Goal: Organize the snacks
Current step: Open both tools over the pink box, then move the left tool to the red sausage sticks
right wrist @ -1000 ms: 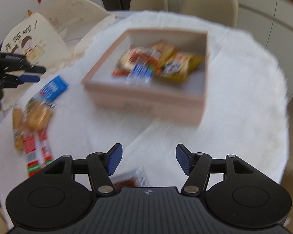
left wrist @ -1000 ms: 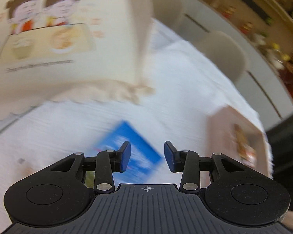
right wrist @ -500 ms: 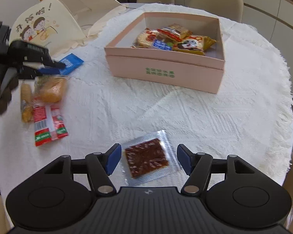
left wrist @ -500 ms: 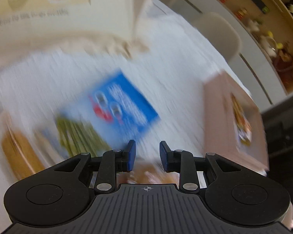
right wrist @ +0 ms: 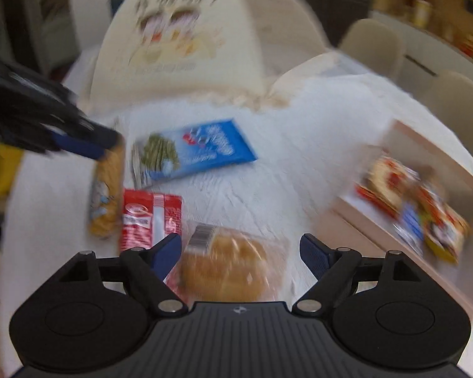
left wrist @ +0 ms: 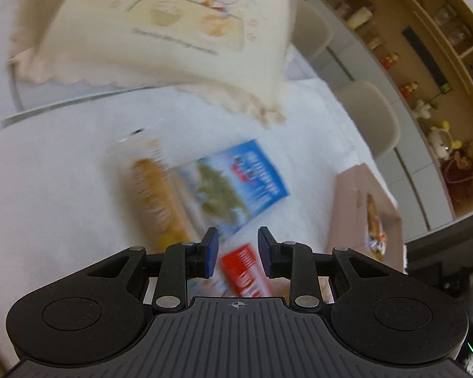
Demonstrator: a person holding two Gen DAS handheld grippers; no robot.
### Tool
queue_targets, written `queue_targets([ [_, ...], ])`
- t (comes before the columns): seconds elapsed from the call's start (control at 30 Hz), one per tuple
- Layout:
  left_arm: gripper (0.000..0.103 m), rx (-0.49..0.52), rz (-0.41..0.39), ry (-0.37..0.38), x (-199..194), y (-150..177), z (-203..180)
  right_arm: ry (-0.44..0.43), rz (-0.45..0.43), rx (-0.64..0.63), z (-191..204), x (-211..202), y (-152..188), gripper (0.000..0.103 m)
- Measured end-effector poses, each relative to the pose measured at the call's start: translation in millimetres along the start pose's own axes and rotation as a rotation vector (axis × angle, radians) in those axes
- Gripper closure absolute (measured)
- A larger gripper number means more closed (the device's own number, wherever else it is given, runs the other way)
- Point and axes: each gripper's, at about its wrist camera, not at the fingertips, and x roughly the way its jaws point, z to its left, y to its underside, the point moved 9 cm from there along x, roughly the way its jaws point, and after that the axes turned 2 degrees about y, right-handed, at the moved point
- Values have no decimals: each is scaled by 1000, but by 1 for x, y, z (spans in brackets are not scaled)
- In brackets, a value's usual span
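Several snacks lie on the white tablecloth: a blue packet (left wrist: 236,186) (right wrist: 198,148), a long golden biscuit packet (left wrist: 154,201) (right wrist: 107,195), a red packet (left wrist: 246,271) (right wrist: 148,220) and a wrapped bun (right wrist: 227,264). My left gripper (left wrist: 238,252) (right wrist: 78,145) hovers over the red packet with a narrow gap and nothing pressed between its pads. My right gripper (right wrist: 240,255) is just above the bun; its jaws are opening wide, with the bun showing between them, untouched. The pink box (right wrist: 356,230) (left wrist: 350,208) at the right holds several snacks.
A cream chair cover with a cartoon print (left wrist: 173,31) (right wrist: 179,50) stands behind the snacks at the table's far edge. Beige chairs (left wrist: 369,116) ring the table, and a shelf of small items (left wrist: 425,94) runs along the wall.
My right gripper swung left from a dark square packet to the bun and widened its jaws. My left gripper narrowed its jaws and slid over the snack cluster.
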Motion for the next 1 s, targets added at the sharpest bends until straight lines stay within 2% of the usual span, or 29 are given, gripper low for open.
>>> queue_targets([
  [0.1,71,2,55,16,-3,18,2,-2,83,60,-1,28,3,20],
  [0.23,71,-26,69,49,-1,34,2,-58,89,159,-7,9,25,25],
  [0.33,71,11,150,104,13,54,-16,13,77,124,-11,-14,56,25],
  [0.4,71,27,174,82,24,63,-22,77,62,89,-16,-30,73,25],
  [0.47,72,36,163,35,36,63,-27,159,47,59,-23,-43,87,25],
  [0.53,71,32,144,24,50,58,-34,201,31,55,-28,-55,94,25],
  [0.67,71,94,136,-51,77,57,-49,207,-19,102,-32,-78,106,25],
  [0.83,71,251,127,-104,102,62,-79,183,-54,237,-46,-98,122,24],
  [0.93,71,311,134,-85,114,61,-95,179,-41,297,-55,-105,137,24],
  [1.0,71,353,170,-50,123,63,-107,181,-26,323,-58,-106,146,24],
])
